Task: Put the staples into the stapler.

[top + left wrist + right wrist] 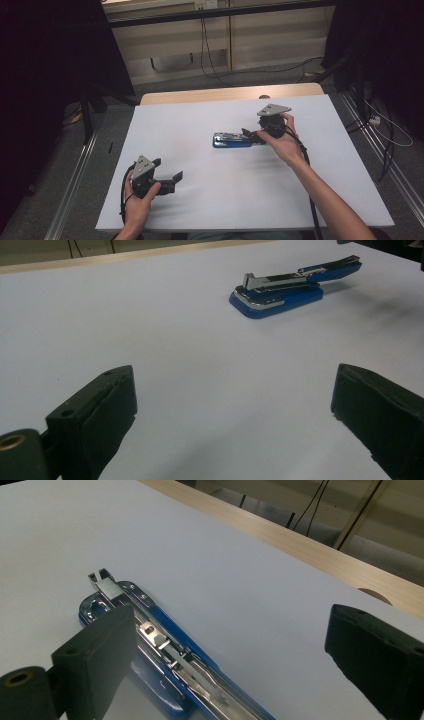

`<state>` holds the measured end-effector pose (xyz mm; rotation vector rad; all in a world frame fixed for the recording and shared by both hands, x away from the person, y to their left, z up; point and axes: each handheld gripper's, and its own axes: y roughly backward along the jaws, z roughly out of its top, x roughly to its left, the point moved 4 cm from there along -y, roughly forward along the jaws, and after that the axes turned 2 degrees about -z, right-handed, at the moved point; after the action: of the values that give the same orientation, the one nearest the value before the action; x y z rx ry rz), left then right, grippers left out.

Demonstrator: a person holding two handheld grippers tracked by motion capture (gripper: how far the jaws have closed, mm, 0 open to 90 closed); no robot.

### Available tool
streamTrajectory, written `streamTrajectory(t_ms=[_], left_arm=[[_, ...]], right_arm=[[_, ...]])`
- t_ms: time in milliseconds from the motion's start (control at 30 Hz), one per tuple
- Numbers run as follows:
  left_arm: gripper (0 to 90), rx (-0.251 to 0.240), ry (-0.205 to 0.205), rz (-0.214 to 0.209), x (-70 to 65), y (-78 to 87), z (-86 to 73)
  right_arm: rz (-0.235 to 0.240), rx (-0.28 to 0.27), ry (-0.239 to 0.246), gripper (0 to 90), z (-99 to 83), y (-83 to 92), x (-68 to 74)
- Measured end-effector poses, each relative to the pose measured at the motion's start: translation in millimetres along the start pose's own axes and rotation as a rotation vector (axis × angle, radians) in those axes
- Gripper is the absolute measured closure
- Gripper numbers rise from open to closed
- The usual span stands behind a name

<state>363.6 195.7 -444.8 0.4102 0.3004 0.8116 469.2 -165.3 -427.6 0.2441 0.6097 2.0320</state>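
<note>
Stapler [232, 140] lengthwise across table [200, 210]

The left gripper [167, 175] is held low near the person, jaws wide apart. The right gripper [252, 136] is stretched forward, jaws also wide apart.

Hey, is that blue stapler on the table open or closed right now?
Open. The blue stapler lies on the white table with its metal staple channel exposed, and its top arm swung back, stretched out behind the base.
</note>
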Motion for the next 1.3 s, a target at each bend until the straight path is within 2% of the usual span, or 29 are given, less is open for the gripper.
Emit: streamTrajectory(t_ms=[200, 500, 667, 833, 1067, 1300], left_arm=[[4.7, 0.003, 0.006, 0.004, 0.5, -0.2, -1.4], [4.7, 0.006, 0.015, 0.003, 1.5, -0.6, -2.7], [5.0, 0.005, 0.009, 0.005, 1.3, -0.4, -2.2], [4.9, -0.019, -0.006, 0.007, 0.0, 1.1, 0.4], [5.3, -0.027, -0.002, 0.006, -0.6, 1.4, 3.2], [5.2, -0.034, -0.008, 0.006, 0.4, 0.4, 4.1]], right_arm=[[-0.012, -0.035, -0.045, 6.7, -8.1, 13.9, -4.0], [-0.056, -0.059, -0.09, 5.6, -18.1, 34.6, -11.5], [-0.082, -0.075, -0.119, 5.5, -30.2, 44.1, -16.0], [-0.092, -0.084, -0.146, 5.5, -43.2, 53.9, -20.0], [-0.117, -0.12, -0.165, 5.5, -56.1, 69.7, -25.4], [-0.134, -0.13, -0.173, 5.6, -65.8, 82.6, -28.4]])
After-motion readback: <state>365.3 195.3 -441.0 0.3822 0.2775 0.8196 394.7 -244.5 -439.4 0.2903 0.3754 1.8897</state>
